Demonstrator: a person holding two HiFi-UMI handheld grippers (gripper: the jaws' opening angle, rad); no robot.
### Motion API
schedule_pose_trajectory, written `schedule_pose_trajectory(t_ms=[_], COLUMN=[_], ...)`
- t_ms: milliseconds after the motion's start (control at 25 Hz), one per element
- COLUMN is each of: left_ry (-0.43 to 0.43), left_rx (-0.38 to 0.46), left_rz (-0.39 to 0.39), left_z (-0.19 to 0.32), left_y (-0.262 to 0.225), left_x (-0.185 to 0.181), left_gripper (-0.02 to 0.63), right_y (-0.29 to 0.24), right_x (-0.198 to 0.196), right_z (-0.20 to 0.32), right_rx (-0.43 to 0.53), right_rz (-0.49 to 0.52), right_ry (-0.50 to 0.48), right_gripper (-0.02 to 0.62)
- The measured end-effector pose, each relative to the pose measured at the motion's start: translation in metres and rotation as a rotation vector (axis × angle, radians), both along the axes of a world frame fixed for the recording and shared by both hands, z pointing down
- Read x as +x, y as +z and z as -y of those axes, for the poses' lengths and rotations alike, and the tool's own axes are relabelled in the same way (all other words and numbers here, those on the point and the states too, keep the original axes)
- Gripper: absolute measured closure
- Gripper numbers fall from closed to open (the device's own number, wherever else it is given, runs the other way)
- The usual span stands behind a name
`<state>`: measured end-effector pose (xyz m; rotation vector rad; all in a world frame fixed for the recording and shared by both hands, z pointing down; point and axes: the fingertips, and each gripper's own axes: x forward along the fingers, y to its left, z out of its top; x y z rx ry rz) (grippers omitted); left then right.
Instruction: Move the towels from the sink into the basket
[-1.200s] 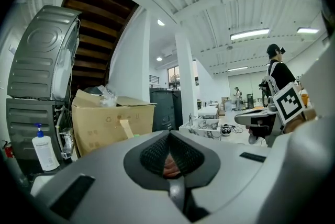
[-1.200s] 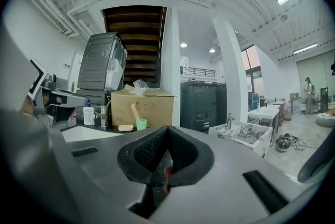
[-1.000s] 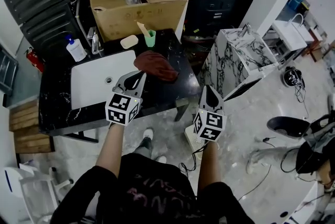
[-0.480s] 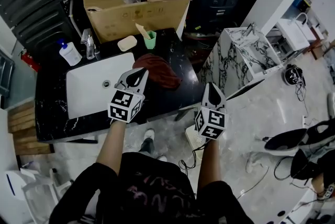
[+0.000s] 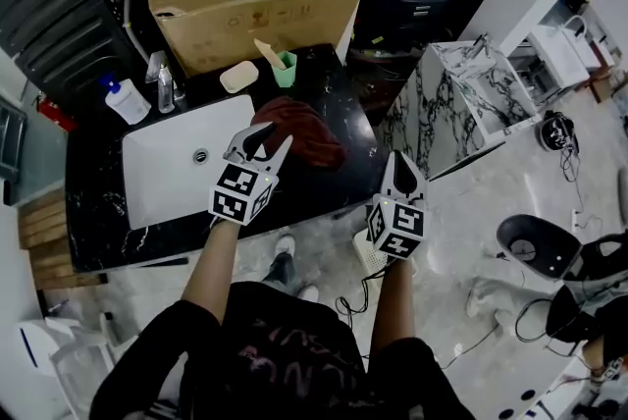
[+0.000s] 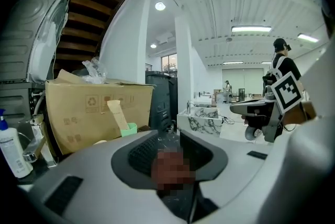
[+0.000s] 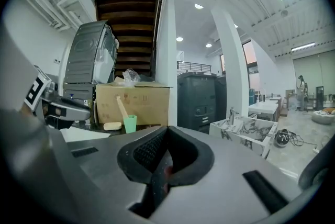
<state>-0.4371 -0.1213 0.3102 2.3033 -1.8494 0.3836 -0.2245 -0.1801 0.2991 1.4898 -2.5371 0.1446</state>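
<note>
Just beyond left hand-held gripper (image 5: pixel 263 143), jaws opening empty, lies towel (image 5: pixel 312 133).

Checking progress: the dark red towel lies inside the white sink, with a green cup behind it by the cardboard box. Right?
Not quite. The head view shows the dark red towel on the black counter beside the white sink, not inside it. The green cup does stand behind it by the cardboard box.

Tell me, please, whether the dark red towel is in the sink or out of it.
Out: the towel lies bunched on the black counter, right of the white sink.
</note>
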Motion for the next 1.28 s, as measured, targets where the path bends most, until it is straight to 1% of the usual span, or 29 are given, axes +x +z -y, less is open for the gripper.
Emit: schedule_pose_trajectory(t_ms=[120, 280, 440, 560, 880, 1200, 1280], left_ry=[0.018, 0.024, 0.017, 0.022, 0.033, 0.074, 0.081], left_rx=[-0.040, -0.087, -0.123, -0.164, -0.311, -0.458, -0.474], left_rz=[-0.005, 0.004, 0.002, 0.019, 0.040, 0.072, 0.083], left_z=[0.006, 0.016, 0.030, 0.039, 0.064, 0.078, 0.081], left_y=[0.014, 0.031, 0.048, 0.064, 0.112, 0.157, 0.162], left_x=[0.001, -0.002, -0.009, -0.013, -0.023, -0.023, -0.022], left_gripper=[0.450, 0.432, 0.428, 0.426, 0.410, 0.377, 0.377], right_y=[0.006, 0.012, 0.018, 0.025, 0.040, 0.062, 0.064], right_x=[-0.001, -0.003, -0.005, -0.007, -0.013, -0.011, -0.011], right_z=[0.004, 0.009, 0.018, 0.024, 0.039, 0.057, 0.059], right_rx=[-0.009, -0.020, -0.033, -0.046, -0.080, -0.113, -0.122], right_rz=[-0.002, -0.005, -0.011, -0.017, -0.031, -0.051, -0.052], right_ry=[0.004, 0.006, 0.009, 0.011, 0.012, 0.036, 0.040], right_gripper=[0.580, 0.580, 0.580, 0.580, 0.580, 0.580, 0.580])
